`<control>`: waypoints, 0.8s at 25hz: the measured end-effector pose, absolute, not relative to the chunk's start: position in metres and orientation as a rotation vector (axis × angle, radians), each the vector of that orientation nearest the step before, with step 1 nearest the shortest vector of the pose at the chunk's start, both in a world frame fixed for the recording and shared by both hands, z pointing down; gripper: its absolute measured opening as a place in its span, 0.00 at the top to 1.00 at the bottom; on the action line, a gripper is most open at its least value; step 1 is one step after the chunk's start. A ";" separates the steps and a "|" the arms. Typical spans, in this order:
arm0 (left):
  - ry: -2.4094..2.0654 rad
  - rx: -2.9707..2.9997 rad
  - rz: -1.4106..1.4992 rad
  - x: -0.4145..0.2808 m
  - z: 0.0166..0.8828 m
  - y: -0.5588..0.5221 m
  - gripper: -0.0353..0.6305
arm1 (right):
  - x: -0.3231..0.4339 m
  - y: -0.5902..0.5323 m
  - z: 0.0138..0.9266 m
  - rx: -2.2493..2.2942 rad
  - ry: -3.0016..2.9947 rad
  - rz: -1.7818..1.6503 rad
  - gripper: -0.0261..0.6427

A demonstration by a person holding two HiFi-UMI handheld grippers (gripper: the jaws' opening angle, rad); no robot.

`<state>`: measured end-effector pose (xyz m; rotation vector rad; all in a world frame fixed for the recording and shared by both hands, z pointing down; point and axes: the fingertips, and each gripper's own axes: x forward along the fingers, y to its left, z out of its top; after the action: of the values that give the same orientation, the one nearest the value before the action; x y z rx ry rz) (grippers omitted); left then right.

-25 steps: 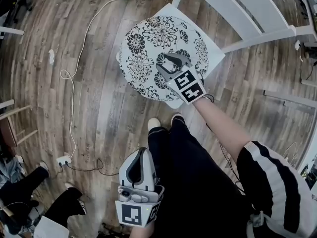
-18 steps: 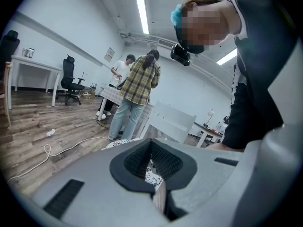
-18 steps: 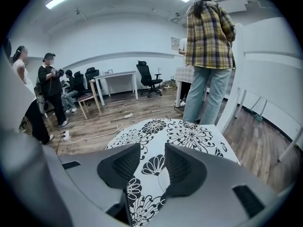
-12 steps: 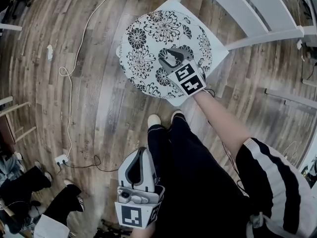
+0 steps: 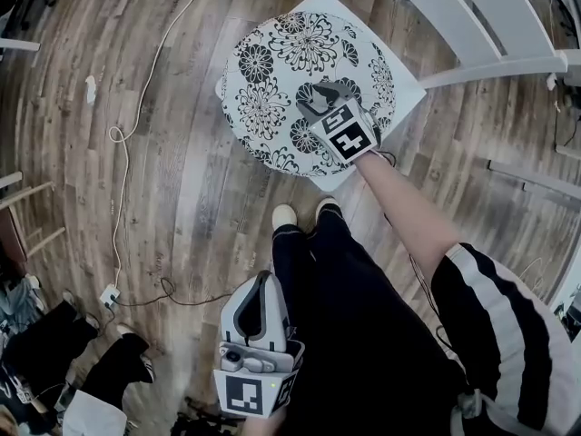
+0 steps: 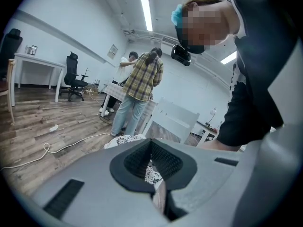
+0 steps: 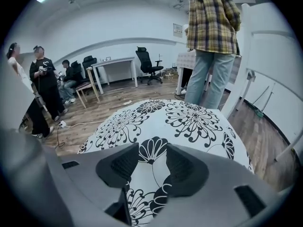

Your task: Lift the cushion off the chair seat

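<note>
A round white cushion with black flower print lies on the white chair seat; in the right gripper view the cushion fills the foreground. My right gripper hangs just over the cushion's near right part, pointing steeply down. Its jaws have just been opening and stand open, with only the cushion's surface showing below the gap and nothing between the pads. My left gripper is held low by the person's legs, away from the chair, its pads together on nothing.
The chair's white slatted back rises at the far right. A white cable snakes over the wood floor to a power strip. The person's shoes stand just before the chair. A bystander in a plaid shirt stands behind it.
My right gripper has sunk closer to the cushion and its jaws have spread wider. The left gripper has stayed where it was.
</note>
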<state>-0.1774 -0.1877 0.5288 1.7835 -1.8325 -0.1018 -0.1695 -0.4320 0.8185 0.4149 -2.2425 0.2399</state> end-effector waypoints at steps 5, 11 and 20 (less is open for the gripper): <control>-1.815 1.773 -0.123 -0.172 0.532 -0.189 0.94 | -0.165 -0.429 0.836 0.383 -2.171 0.226 0.70; -1.810 1.775 -0.116 -0.171 0.531 -0.191 0.94 | -0.165 -0.430 0.845 0.345 -2.134 0.170 0.70; -1.813 1.785 -0.120 -0.167 0.533 -0.195 0.94 | -0.167 -0.431 0.858 0.332 -2.104 0.245 0.71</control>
<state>-0.1668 -0.1946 0.5327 1.7847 -1.8135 -0.1199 -0.1666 -0.4313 0.8579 0.3319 -2.1035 0.2449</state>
